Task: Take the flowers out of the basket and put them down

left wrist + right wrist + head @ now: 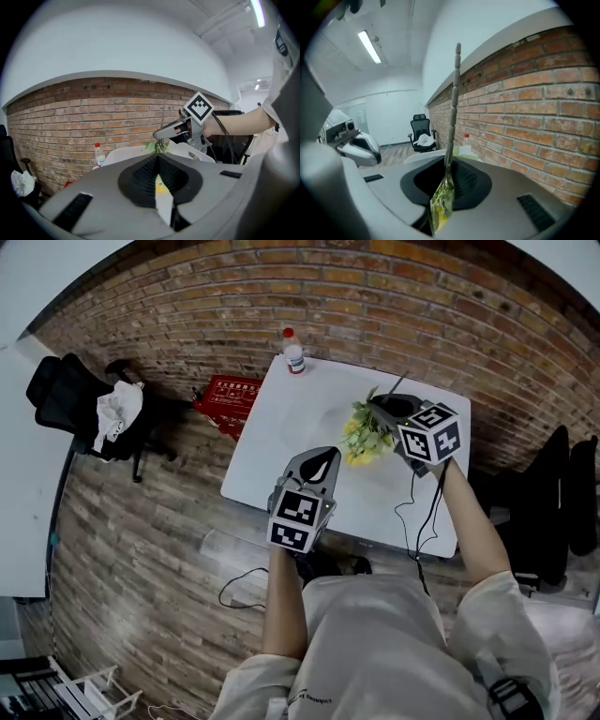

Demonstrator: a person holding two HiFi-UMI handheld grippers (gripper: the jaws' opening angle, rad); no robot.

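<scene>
This looks like an office or studio workroom, not a home. A long red-brown brick wall (375,296) runs behind a plain white rectangular table (300,418). The grey-brown wood-look plank floor (141,549) is bare. 2 seats stand near the table: a black swivel office chair (52,385) draped with white cloth at the left, and a second black chair (558,488) at the right. A red plastic crate (228,397) sits on the floor by the wall. Overhead, a long fluorescent tube light (369,46) is fixed to a white ceiling above white-painted walls.

Red-capped bottle (293,351) stands at the white table's (281,432) far corner; red crate (228,397) on the floor beside it
</scene>
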